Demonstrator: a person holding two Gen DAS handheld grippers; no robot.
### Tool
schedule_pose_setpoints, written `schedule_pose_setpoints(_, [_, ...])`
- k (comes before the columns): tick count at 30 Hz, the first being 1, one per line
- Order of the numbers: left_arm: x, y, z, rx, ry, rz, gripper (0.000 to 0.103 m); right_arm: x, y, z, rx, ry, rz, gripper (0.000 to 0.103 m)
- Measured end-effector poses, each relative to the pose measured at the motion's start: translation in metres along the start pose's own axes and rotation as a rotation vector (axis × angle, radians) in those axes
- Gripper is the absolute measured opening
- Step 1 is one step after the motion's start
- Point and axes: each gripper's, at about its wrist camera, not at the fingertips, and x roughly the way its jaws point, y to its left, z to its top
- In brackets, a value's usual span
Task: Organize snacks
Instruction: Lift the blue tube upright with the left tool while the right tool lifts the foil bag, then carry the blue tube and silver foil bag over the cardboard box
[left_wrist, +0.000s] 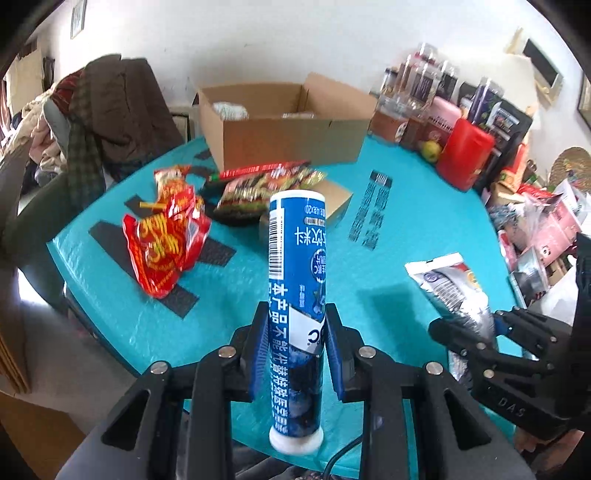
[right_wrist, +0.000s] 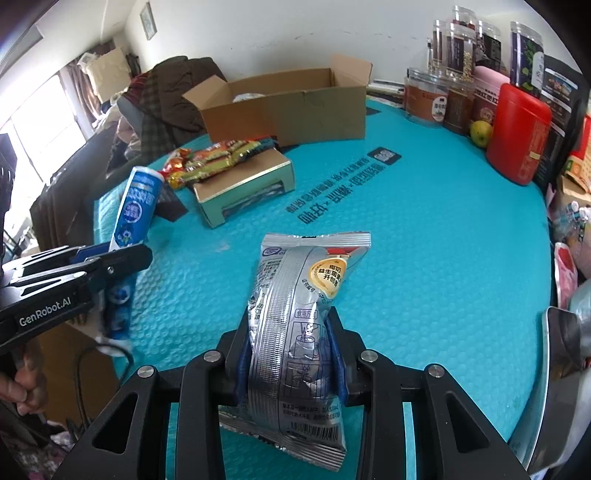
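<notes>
Blue-and-white tube (left_wrist: 297, 295) with black barcode, silver ribbed packet (right_wrist: 299, 332) with gold badge, turquoise bubble-textured bench (right_wrist: 424, 258) with black patches, red-and-yellow wrappers (left_wrist: 166, 236) left of the tube, plain brown cardboard box (left_wrist: 284, 129) behind it, red canister (left_wrist: 463, 153) right of the box, black tongs with blue pads (left_wrist: 334, 350).

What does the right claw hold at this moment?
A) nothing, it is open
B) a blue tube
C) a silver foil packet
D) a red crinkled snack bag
C: in the right wrist view the right claw is shut on the silver foil packet, while the blue tube is in the left claw.
</notes>
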Motion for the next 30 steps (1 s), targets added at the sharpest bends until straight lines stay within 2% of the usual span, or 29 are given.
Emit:
schedule_pose_setpoints(14, [-0.037, -0.003, 0.046, 0.033, -0.198, -0.024, 0.028, -0.029, 0.009, 0.046, -0.063, -0.143, -0.005, 0.035])
schedule_pose_setpoints(30, [-0.034, -0.005, 0.104, 0.068, -0.279, -0.011, 0.028, -0.032, 0.009, 0.111, -0.139, -0.243, 0.014, 0.034])
